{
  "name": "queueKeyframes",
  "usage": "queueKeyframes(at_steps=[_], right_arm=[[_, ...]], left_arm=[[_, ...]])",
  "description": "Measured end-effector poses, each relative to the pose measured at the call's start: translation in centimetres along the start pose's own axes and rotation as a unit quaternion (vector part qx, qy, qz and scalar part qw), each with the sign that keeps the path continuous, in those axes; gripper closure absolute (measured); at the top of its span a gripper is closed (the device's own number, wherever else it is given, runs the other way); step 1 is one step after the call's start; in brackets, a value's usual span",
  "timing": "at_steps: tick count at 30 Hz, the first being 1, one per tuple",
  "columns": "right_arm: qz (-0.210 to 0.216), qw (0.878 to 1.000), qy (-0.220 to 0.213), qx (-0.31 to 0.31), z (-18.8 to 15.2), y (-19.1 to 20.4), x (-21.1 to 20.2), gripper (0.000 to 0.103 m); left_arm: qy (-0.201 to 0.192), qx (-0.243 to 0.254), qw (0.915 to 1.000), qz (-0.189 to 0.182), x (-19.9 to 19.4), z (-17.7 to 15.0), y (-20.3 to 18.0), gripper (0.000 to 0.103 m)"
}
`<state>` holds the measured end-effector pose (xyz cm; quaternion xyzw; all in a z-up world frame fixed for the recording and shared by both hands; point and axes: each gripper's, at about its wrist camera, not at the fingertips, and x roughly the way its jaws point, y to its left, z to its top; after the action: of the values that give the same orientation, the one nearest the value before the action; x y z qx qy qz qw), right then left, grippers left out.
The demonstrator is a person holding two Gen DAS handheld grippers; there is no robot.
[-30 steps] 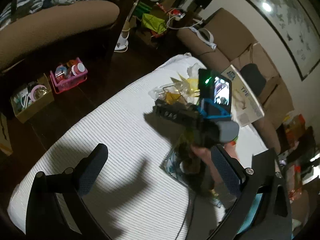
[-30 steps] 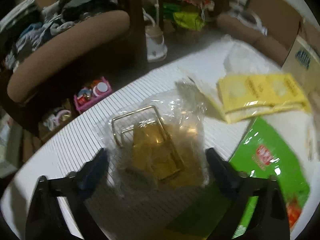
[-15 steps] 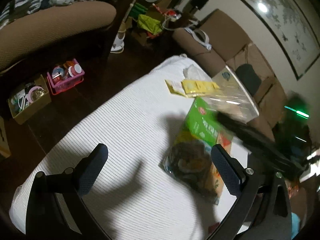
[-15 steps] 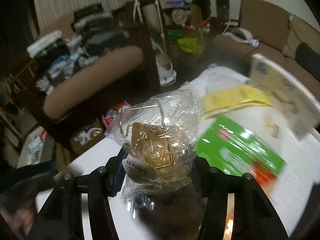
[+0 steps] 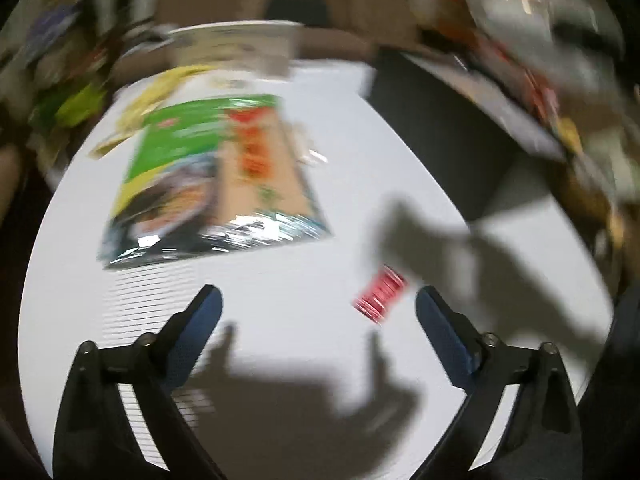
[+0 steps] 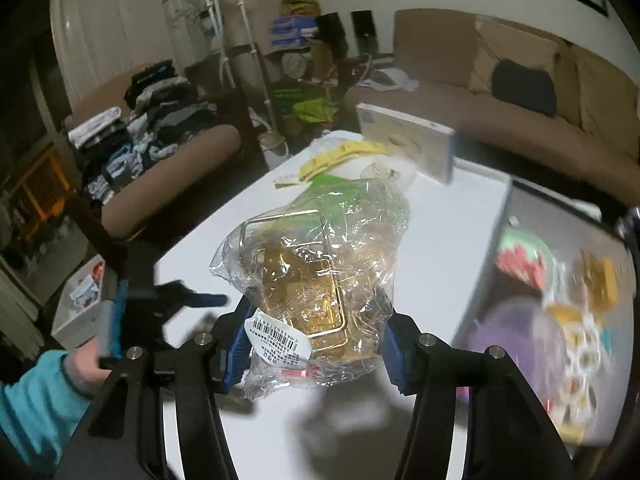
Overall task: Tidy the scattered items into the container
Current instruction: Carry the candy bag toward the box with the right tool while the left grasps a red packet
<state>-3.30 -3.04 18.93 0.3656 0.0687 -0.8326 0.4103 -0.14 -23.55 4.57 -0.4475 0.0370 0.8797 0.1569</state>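
Observation:
My right gripper (image 6: pixel 314 344) is shut on a clear plastic bag with a gold metal item (image 6: pixel 316 280) and holds it above the white table (image 6: pixel 452 216). A dark container (image 6: pixel 560 280) with several colourful items stands to the right. My left gripper (image 5: pixel 318 332) is open and empty, low over the white table (image 5: pixel 280 320), with a small red packet (image 5: pixel 380 294) between its fingers. The left gripper also shows in the right wrist view (image 6: pixel 192 300). A green snack bag (image 5: pixel 200 168) and a yellow packet (image 5: pixel 160 88) lie farther off.
A dark container edge (image 5: pixel 460 120) lies at the right of the left wrist view. A flat white box (image 6: pixel 404 140) stands at the table's far end. A sofa (image 6: pixel 520 120), a chair with clothes (image 6: pixel 152 136) and floor clutter surround the table.
My right gripper has closed on the clear bag and lifted it off the table toward the container. My left gripper has swung right, now facing the red packet and snack bag.

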Motion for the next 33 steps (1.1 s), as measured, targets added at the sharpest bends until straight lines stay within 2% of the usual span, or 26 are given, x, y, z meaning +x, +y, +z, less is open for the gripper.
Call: queueKeyframes(at_steps=[3, 6, 8, 10, 11, 12, 15, 18, 22, 25, 30, 33], right_arm=[[0.001, 1.000, -0.007, 0.014, -2.3, -0.8, -2.5, 0.046], [0.003, 1.000, -0.011, 0.027, -4.0, -1.4, -4.3, 0.046], [-0.001, 0.999, -0.013, 0.035, -4.8, -2.0, -5.3, 0.046], [-0.004, 0.999, -0.016, 0.047, -5.3, -2.8, -6.1, 0.046], [-0.006, 0.999, -0.017, 0.052, -5.7, -3.4, -6.5, 0.046], [-0.008, 0.998, -0.017, 0.057, -6.0, -3.9, -6.8, 0.046], [-0.013, 0.997, -0.020, 0.071, -6.7, -5.3, -7.6, 0.046], [-0.017, 0.996, -0.021, 0.081, -7.1, -6.4, -7.9, 0.046], [-0.026, 0.995, -0.030, 0.091, -7.5, -8.0, -8.8, 0.046], [-0.043, 0.993, -0.048, 0.100, -7.2, -9.9, -10.4, 0.046], [-0.093, 0.985, -0.076, 0.124, -5.7, -15.3, -14.0, 0.046], [-0.121, 0.982, -0.076, 0.124, -4.8, -17.9, -14.9, 0.046]], left_arm=[[0.018, 0.041, 0.9990, 0.004, 1.5, -0.3, -2.0, 0.025], [0.016, 0.043, 0.9986, -0.025, 2.2, 0.2, -2.4, 0.027], [0.018, 0.053, 0.9978, -0.036, 2.7, 0.5, -2.7, 0.038], [0.040, 0.062, 0.9966, -0.037, 4.1, 0.9, -2.9, 0.061], [0.052, 0.066, 0.9958, -0.036, 4.8, 0.8, -3.0, 0.067], [0.056, 0.073, 0.9953, -0.030, 5.2, 0.7, -3.3, 0.070], [0.048, 0.078, 0.9953, -0.032, 5.5, 0.5, -3.8, 0.071], [0.042, 0.059, 0.9962, -0.048, 5.6, 0.6, -3.3, 0.087], [0.043, 0.023, 0.9970, -0.060, 5.3, 0.9, -2.7, 0.090], [0.041, 0.004, 0.9976, -0.055, 4.6, 1.5, -2.7, 0.097], [0.002, -0.012, 0.9972, -0.073, 1.2, 4.2, -3.8, 0.097], [-0.020, -0.028, 0.9948, -0.095, -0.3, 6.6, -4.6, 0.097]])
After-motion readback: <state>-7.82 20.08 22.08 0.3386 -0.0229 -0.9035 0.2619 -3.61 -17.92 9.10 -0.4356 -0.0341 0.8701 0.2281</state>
